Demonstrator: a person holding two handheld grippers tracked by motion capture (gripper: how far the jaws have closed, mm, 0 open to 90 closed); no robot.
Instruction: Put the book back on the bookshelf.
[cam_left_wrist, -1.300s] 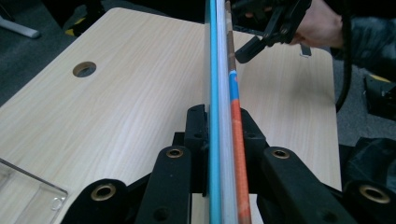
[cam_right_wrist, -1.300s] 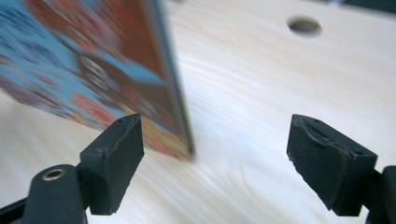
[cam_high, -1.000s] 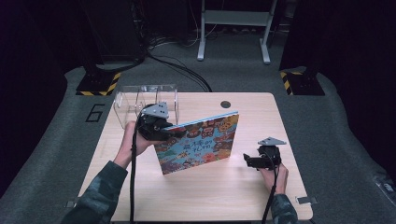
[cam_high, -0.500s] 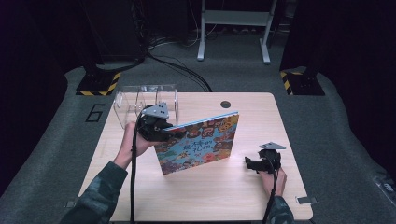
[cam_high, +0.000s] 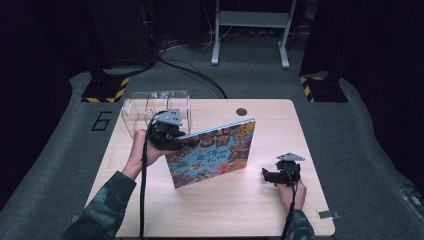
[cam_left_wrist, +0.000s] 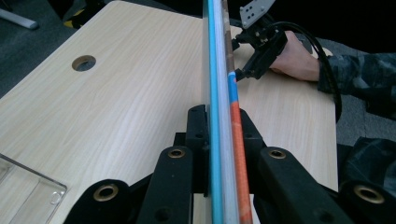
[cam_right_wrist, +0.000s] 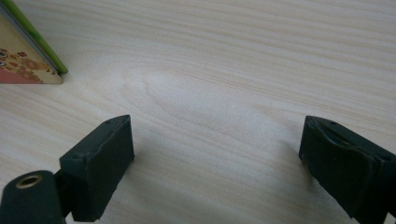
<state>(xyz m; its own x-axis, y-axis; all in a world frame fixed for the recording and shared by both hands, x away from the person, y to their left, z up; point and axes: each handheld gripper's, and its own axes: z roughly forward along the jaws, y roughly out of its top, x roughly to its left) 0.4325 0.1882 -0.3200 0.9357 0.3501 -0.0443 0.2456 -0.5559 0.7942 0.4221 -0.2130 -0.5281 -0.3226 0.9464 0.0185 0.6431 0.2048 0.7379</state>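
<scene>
A: Has anything changed over the last second?

B: Very little. The left gripper (cam_high: 176, 141) is clamped on the book (cam_high: 212, 152) just as it was, and the book stands in the same pose, tilted up on its lower edge on the surface (cam_high: 240, 200), cover toward the person. In the left gripper view the jaws press both sides of the book's (cam_left_wrist: 219, 93) edge.

A: And the right gripper?

B: The right gripper (cam_high: 274, 176) has drifted a little nearer the person, ending low over the surface, right of the book and apart from it. Its jaws stand wide with nothing between them; in the right gripper view there is bare wood between the pads (cam_right_wrist: 100, 161) and only a corner of the book (cam_right_wrist: 23, 70) off to the upper left.

A: What does that mean for the work?

B: I'd judge the book is being held steady by one side while the free hand has backed off. It is not yet placed anywhere; the clear box (cam_high: 150, 107) behind the left hand (cam_high: 142, 150) looks untouched.

A: Any risk?

B: The grip is near one corner, so the book could pivot if lifted fast.
</scene>
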